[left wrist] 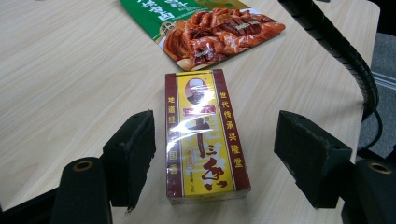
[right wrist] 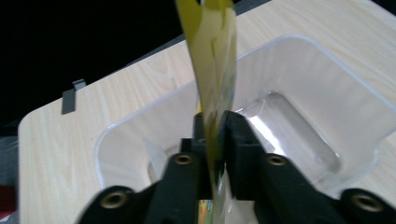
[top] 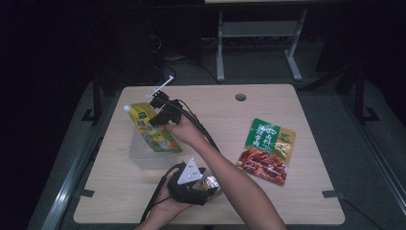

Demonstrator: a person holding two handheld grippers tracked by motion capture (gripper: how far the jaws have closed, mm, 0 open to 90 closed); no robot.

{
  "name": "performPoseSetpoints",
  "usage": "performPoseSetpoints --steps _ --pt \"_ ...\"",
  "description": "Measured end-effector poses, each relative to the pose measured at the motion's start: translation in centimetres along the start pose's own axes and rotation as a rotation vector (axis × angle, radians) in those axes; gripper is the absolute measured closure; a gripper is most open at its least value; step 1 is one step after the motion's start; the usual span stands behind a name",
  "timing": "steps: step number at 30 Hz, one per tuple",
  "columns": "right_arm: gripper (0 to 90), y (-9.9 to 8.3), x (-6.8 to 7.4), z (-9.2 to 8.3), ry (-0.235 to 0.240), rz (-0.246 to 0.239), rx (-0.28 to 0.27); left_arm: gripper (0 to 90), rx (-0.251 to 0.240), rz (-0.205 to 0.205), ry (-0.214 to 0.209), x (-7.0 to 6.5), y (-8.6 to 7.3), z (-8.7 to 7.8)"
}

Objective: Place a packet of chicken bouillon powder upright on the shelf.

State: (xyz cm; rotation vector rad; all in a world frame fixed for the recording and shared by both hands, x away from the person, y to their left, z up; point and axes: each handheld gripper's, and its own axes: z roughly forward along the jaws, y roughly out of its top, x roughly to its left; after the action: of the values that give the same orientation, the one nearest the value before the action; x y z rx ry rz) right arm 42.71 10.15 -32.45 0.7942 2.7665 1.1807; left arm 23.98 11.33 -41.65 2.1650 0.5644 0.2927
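The flat, glossy yellow spouted pouch hangs above the clear, round-cornered plastic bin, pinched thin between the right tongs. The left tongs stand spread around a cellophane-wrapped yellow-and-maroon box lying on the pale wood-grain counter. A red-green sachet lies well apart; darkness surrounds the counter's edges.

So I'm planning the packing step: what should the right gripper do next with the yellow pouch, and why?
Probably lower it a little further, then open the jaws. The right gripper is shut on the yellow spouted pouch, which hangs over the clear plastic bin, apparently not resting inside yet.
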Motion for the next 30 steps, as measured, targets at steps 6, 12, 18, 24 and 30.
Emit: performPoseSetpoints --steps 6,12,18,24,30 --pt "89.9 -0.1 0.6 -0.3 -0.008 -0.008 -0.029 28.8 0.001 0.009 0.002 0.0 0.0 0.0" --pt "90.0 0.0 1.0 -1.1 0.004 0.043 -0.136 28.8 0.002 0.008 -0.003 -0.1 0.0 0.1" --pt "90.0 -0.8 0.8 -0.6 -0.004 0.081 -0.198 28.9 0.003 0.005 -0.008 -0.2 0.0 0.0" --pt "90.0 -2.4 0.2 0.6 0.000 0.120 -0.227 29.0 0.005 0.015 -0.011 -0.4 0.0 0.0" --pt "87.8 -2.9 0.1 0.9 -0.001 0.092 -0.216 29.0 0.012 0.016 -0.007 -0.2 -0.1 0.0"
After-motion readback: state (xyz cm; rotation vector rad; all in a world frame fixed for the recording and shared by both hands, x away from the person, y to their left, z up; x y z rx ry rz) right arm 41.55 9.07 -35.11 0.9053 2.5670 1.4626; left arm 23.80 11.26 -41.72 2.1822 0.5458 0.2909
